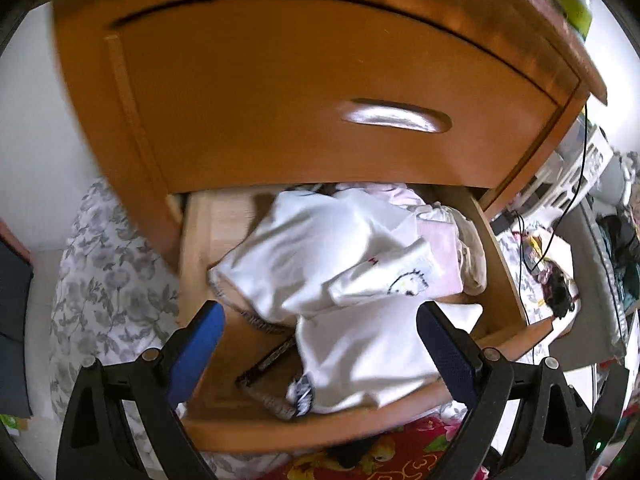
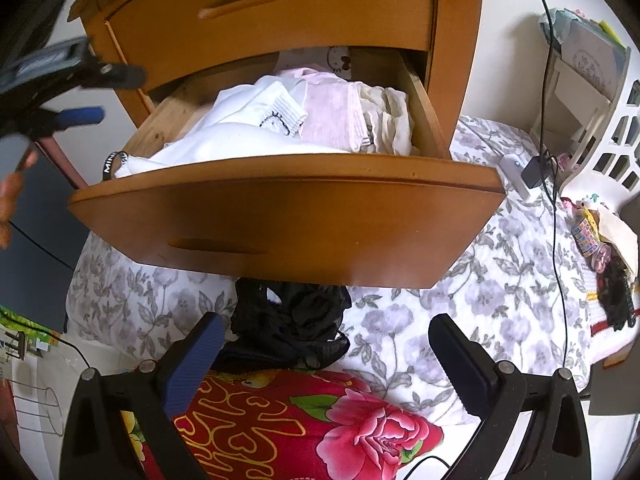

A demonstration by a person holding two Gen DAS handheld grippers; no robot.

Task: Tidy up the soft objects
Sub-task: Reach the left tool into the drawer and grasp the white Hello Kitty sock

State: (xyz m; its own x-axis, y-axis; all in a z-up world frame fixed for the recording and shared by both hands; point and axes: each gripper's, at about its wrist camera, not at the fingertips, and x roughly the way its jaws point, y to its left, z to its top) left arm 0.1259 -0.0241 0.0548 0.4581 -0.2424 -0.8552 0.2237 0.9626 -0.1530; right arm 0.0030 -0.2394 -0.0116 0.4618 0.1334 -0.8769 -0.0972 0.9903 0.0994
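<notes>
Saw left gripper spread wide above open wooden drawer, fingers empty, hovering over white garment heaped inside; contact not discernible. Pink folded cloth lay beside it in drawer. My right gripper spread wide, empty, poised over black lace garment lying on floral bedspread below drawer front.

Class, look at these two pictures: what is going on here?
A person holding a gripper in each hand is sorting clothes at a wooden nightstand. Its lower wooden drawer is pulled open and holds a white folded garment, a pale pink cloth and a cream one. The left gripper hangs open above the white garment, gripping nothing. The right gripper is open too, over a crumpled black lace garment on the floral bedspread.
</notes>
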